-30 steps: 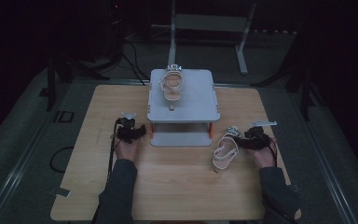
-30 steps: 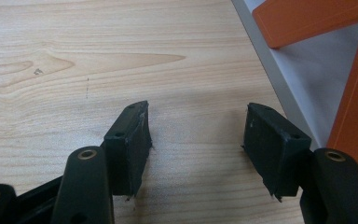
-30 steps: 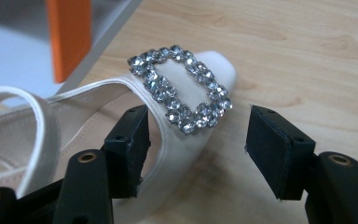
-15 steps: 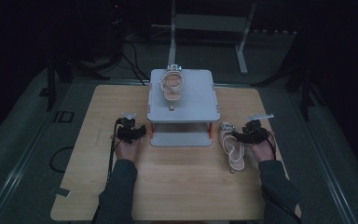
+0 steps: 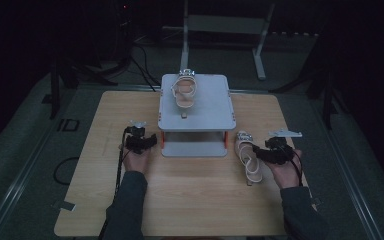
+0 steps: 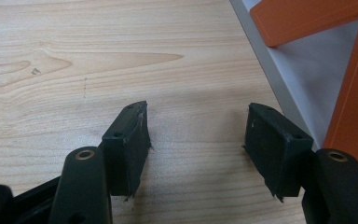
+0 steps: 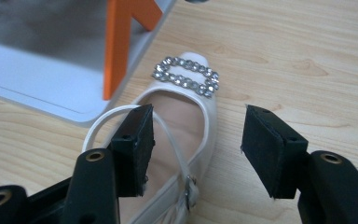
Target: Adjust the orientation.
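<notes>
Second sandal (image 5: pixel 247 156) set down right of the grey stand (image 5: pixel 197 98); right hand-held gripper (image 7: pixel 196 140) spread, nothing pinched. Next, probably: regrip, lift onto stand.

Wooden counter (image 5: pixel 190 200), dim room. Left tongs (image 5: pixel 141 141) rest just left of the grey two-tier stand (image 5: pixel 210 107), nothing between them. Right tongs (image 5: pixel 270 152) just right of a pale sandal (image 5: pixel 247 157) lying on the counter. Second sandal (image 5: pixel 185 92) sits atop the stand, beyond both tongs.
</notes>
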Demonstrator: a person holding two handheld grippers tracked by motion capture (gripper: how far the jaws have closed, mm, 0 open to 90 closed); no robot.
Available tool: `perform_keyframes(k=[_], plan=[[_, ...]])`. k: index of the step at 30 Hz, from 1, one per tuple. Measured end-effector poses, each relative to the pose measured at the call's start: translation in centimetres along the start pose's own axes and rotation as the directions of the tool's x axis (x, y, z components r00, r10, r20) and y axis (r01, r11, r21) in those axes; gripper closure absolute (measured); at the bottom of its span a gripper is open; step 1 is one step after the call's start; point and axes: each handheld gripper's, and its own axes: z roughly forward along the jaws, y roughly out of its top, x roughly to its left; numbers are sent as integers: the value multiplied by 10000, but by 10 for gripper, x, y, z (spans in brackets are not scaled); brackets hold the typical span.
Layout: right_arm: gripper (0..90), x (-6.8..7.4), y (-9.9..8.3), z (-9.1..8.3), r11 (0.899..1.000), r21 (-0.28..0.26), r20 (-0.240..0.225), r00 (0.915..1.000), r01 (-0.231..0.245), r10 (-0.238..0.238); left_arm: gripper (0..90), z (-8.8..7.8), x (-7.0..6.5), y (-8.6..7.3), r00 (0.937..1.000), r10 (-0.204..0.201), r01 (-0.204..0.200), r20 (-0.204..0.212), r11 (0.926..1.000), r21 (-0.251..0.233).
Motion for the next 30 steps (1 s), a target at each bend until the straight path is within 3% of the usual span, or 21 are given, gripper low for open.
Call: perform_keyframes(k=[6, 7, 9, 15, 22, 26, 30], plan=[[421, 7, -4, 4, 9988, 475, -21, 10000, 86, -85, 401, 0, 0, 0, 10000, -4, 4, -1, 10000, 0], [417, 8, -6, 14, 9958, 918, 6, 10000, -19, 19, 401, 0, 0, 0, 10000, -19, 19, 5, 10000, -8], [416, 9, -8, 21, 9929, 1177, 97, 9999, -141, 131, 401, 0, 0, 0, 10000, -22, 22, 21, 10000, -2], [449, 2, -12, 27, 9787, 1883, 113, 9966, -818, 811, 401, 0, 0, 0, 10000, -36, 36, 37, 10000, -8], [570, -7, -13, 25, 9619, 2165, -18, 9852, -1668, 1712, 401, 0, 1, 0, 10000, -47, 48, 48, 10000, -21], [677, -11, -14, 27, 9479, 2326, -230, 9731, -2176, 2290, 401, 0, 1, 0, 10000, -53, 53, 48, 10000, -22], [727, -14, -14, 26, 9393, 2417, -262, 9661, -2433, 2570, 401, 0, 1, 0, 10000, -47, 47, 46, 10000, -22]])
